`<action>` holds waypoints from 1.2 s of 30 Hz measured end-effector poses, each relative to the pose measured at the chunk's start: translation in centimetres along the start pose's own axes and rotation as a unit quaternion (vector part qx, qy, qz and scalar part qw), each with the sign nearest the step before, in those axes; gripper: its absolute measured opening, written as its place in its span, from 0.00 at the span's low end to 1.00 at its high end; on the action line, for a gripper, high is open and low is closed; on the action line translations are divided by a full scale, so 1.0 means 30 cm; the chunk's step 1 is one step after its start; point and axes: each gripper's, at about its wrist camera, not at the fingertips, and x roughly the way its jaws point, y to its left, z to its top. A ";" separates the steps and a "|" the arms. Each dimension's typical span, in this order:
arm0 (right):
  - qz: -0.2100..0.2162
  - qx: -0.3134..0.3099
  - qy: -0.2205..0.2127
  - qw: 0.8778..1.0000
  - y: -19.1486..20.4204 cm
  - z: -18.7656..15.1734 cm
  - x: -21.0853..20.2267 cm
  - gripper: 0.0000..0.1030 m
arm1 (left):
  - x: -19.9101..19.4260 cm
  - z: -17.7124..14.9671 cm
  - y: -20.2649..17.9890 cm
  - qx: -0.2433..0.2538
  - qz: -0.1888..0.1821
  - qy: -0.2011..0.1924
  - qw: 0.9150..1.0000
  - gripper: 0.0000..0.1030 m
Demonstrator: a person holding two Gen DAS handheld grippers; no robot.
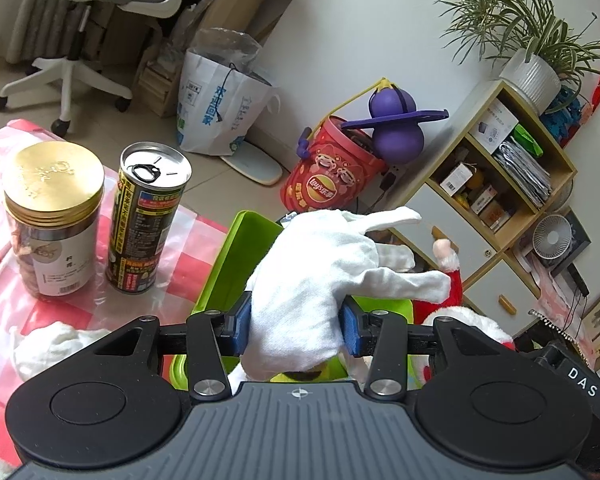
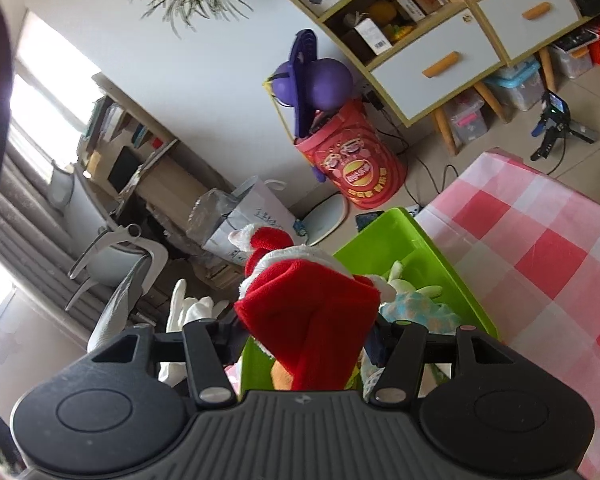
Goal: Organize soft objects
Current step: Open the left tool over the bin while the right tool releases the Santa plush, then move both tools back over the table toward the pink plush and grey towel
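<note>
White cotton, a limp glove point(image 1: 324, 276), hangs clamped between the blue pads point(image 1: 242, 326) of the left gripper point(image 1: 296, 330), held over the green bin point(image 1: 236, 256) so that it can be let go into it. Beside it the right gripper point(image 2: 310, 342) pinches a red Santa hat point(image 2: 316, 312) above the same bin, where other plush toys point(image 2: 416, 308) already lie. A second glove point(image 1: 56, 346) waits on the checked tablecloth point(image 1: 188, 256), near a jar point(image 1: 54, 216) and a can point(image 1: 148, 216), both hard and likely left out.
</note>
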 end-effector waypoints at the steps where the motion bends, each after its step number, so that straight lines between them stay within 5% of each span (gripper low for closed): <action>1: -0.002 0.001 0.001 1.000 -0.003 0.001 0.008 0.46 | 0.006 -0.001 0.001 0.000 0.001 0.002 1.000 0.50; 3: -0.012 0.003 0.000 1.000 -0.007 -0.004 0.021 0.48 | 0.013 -0.009 0.003 -0.005 0.009 0.002 1.000 0.66; 5: -0.014 -0.001 0.002 1.000 -0.005 -0.005 0.027 0.49 | 0.010 -0.014 0.004 -0.007 0.011 -0.003 1.000 0.71; 25: 0.001 -0.084 0.019 0.996 0.109 -0.022 -0.109 0.52 | -0.184 0.020 0.023 0.003 -0.003 0.015 1.000 0.77; 31: -0.007 -0.133 0.023 0.991 0.164 -0.058 -0.163 0.52 | -0.276 0.009 0.029 0.051 0.019 0.008 0.998 0.78; 36: 0.000 -0.166 0.038 0.985 0.190 -0.096 -0.191 0.52 | -0.331 0.010 0.084 0.044 0.023 0.011 0.999 0.78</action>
